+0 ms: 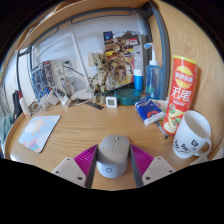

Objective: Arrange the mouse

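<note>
A grey computer mouse [113,157] sits between my gripper's [113,168] two fingers, its front end pointing away over the wooden desk [95,125]. The pink-padded fingers [88,158] press on both its sides, so the gripper is shut on it. I cannot tell whether the mouse rests on the desk or is held just above it. A pale patterned mouse mat [38,132] lies on the desk, ahead and to the left of the fingers.
A white mug [191,134] and a tall red snack tube [180,93] stand close on the right. A blue box [148,110], a small white clock [111,101] and cluttered items [60,92] line the back of the desk.
</note>
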Tool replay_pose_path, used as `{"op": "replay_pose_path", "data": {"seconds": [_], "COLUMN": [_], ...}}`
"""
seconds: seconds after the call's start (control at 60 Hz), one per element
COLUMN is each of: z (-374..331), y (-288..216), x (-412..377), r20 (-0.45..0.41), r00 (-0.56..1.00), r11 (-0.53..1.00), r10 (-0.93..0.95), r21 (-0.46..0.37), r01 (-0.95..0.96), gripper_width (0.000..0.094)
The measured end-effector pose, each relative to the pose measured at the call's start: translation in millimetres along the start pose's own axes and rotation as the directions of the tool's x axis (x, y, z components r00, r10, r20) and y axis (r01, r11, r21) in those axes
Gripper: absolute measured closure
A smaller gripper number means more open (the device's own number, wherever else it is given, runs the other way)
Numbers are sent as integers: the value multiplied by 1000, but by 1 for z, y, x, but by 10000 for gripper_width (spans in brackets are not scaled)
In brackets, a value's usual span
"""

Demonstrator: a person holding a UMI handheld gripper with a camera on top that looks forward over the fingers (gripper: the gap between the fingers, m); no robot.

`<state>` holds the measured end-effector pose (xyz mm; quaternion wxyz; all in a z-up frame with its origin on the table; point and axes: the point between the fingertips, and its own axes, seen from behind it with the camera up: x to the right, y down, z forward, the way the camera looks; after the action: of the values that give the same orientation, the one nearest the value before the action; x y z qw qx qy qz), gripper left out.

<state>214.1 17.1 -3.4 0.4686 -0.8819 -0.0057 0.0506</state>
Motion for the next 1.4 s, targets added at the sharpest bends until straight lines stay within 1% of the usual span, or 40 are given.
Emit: {"op": "replay_pose_path", "data": {"seconds": [0.017, 0.117, 0.217, 0.233, 0.267, 0.283, 0.3, 0.383, 0.483, 0.583, 0.633, 0.7, 0.867, 0.917, 1.0, 1.067, 1.133, 1.183, 1.267, 1.4], "z": [0, 2, 3, 4, 4, 4, 4, 4, 3, 2, -3, -14, -47, -54, -62, -63, -54, -41, -15, 30], "y": [0, 0, 1, 2, 2, 2, 2, 3, 4, -4, -16, -48, -160, -193, -236, -260, -269, -267, -252, -193], "x": [0, -1, 0, 0, -1, -1, 0, 0, -3, -4, -9, -19, -69, -89, -130, -164, -199, -223, -265, -314], "r20": [-2, -6, -1, -1, 0, -1, -4, -34, -58, -106, -128, -163, -198, -188, -164, -146, -110, -91, -41, 18], "r00": [1000, 1000, 1000, 1000, 1000, 1000, 1000, 999, 998, 994, 992, 987, 980, 982, 986, 988, 992, 993, 995, 994], "r11": [1000, 1000, 1000, 999, 999, 999, 999, 997, 994, 991, 992, 996, 998, 994, 986, 981, 980, 981, 988, 994], "r10": [0, -8, -6, -1, 4, 2, 0, 11, 5, 6, 7, 8, -2, -8, -25, -50, -66, -80, -90, -107], "r21": [2, 2, -25, -32, -42, -46, -50, -72, -109, -129, -126, -87, 56, 104, 158, 178, 178, 170, 124, 13], "r01": [0, 9, 6, 1, -4, -2, 0, -14, -11, -20, -23, -22, 14, 28, 52, 76, 85, 94, 95, 107], "gripper_width": [369, 410, 456, 487, 513, 461, 554, 626, 628, 629, 626, 629, 627, 627, 627, 626, 627, 627, 628, 628]}}
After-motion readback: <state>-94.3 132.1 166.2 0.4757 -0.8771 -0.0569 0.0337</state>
